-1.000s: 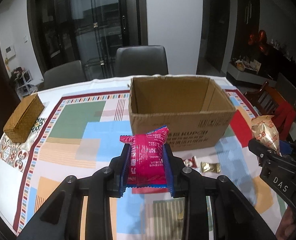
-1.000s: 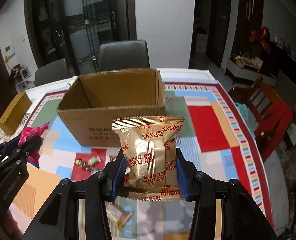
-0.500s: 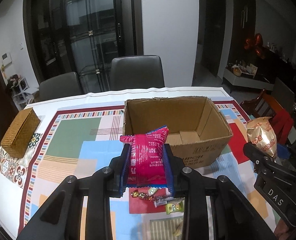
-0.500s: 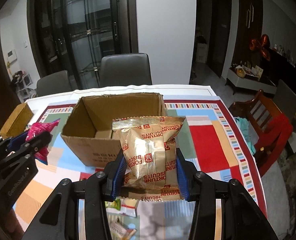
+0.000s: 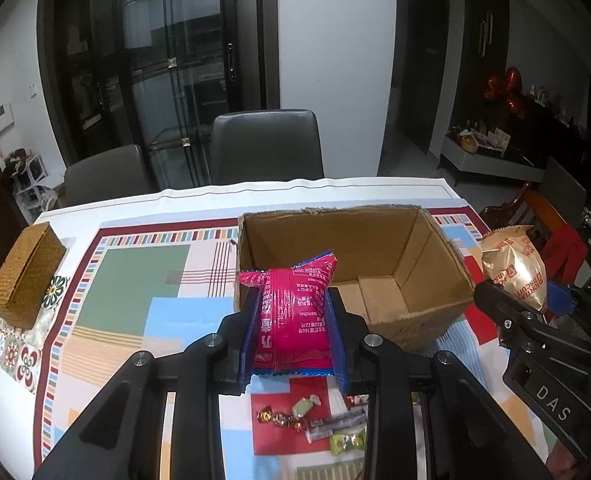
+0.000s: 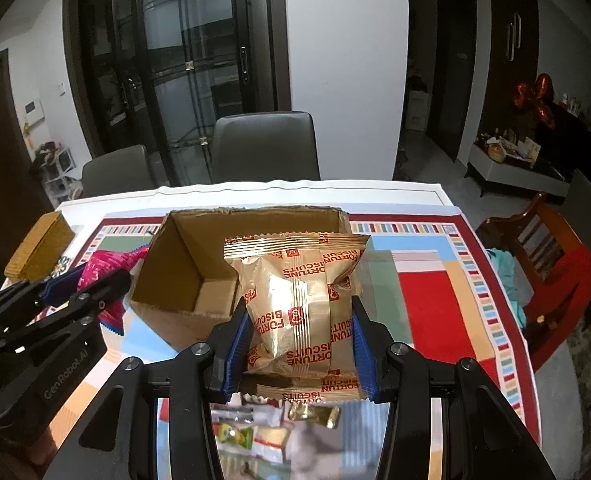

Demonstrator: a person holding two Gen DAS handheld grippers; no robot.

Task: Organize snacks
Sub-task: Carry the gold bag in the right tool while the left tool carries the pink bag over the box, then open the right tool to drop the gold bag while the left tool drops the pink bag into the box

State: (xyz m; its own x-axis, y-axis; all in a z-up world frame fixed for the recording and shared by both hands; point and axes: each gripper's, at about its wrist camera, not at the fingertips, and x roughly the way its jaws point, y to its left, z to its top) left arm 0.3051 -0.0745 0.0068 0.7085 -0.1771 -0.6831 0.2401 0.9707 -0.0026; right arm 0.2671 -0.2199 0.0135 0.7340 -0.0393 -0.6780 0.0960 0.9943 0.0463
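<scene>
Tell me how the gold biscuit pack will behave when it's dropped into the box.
The gold biscuit pack looks puffed with air, so probably light. Its glossy foil may slide out readily once the right tool opens. It should land flat rather than roll.

My right gripper (image 6: 298, 322) squeezes a gold biscuit packet (image 6: 295, 304) between its 2 blue fingers (image 6: 237, 342). The packet stands upright, with red words on it. Behind it sits an open cardboard box (image 6: 183, 276) on the worktop (image 6: 427, 300), which wears a bright patterned cloth. On the left, my left gripper (image 6: 83, 286) clamps a pink snack packet (image 6: 109, 268) just beside the box. A woven box (image 6: 39, 246) lies far left. Small sweets (image 6: 313, 414) lie below my fingers, blurry.
</scene>
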